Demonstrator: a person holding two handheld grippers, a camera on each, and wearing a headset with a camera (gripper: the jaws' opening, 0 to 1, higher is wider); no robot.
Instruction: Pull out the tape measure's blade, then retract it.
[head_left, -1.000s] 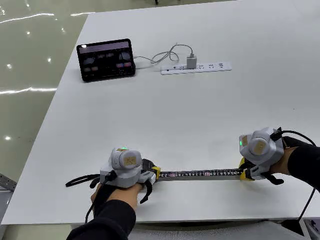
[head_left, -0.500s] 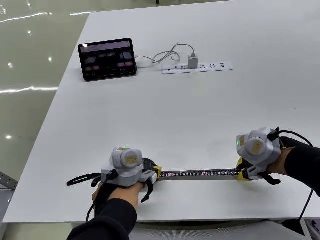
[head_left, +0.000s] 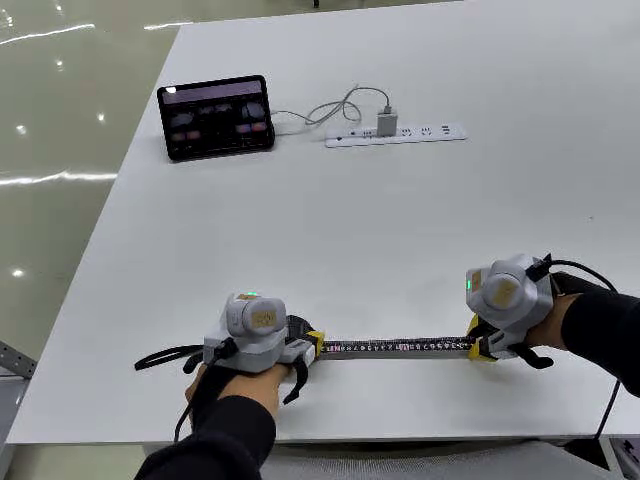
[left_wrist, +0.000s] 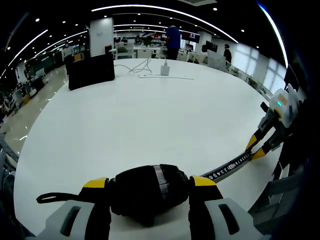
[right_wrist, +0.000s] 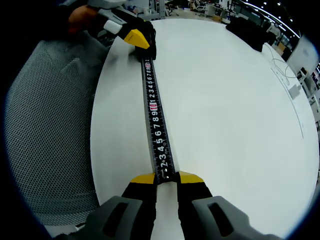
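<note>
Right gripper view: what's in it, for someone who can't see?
A black tape blade with white numbers stretches across the white table, its near end pinched in the right tool. At the far end, the left tool holds the case.

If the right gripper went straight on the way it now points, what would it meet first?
The right gripper, shut on the blade, points along that blade. Going straight on, it would most likely first meet the tape measure case held in the left gripper.
</note>
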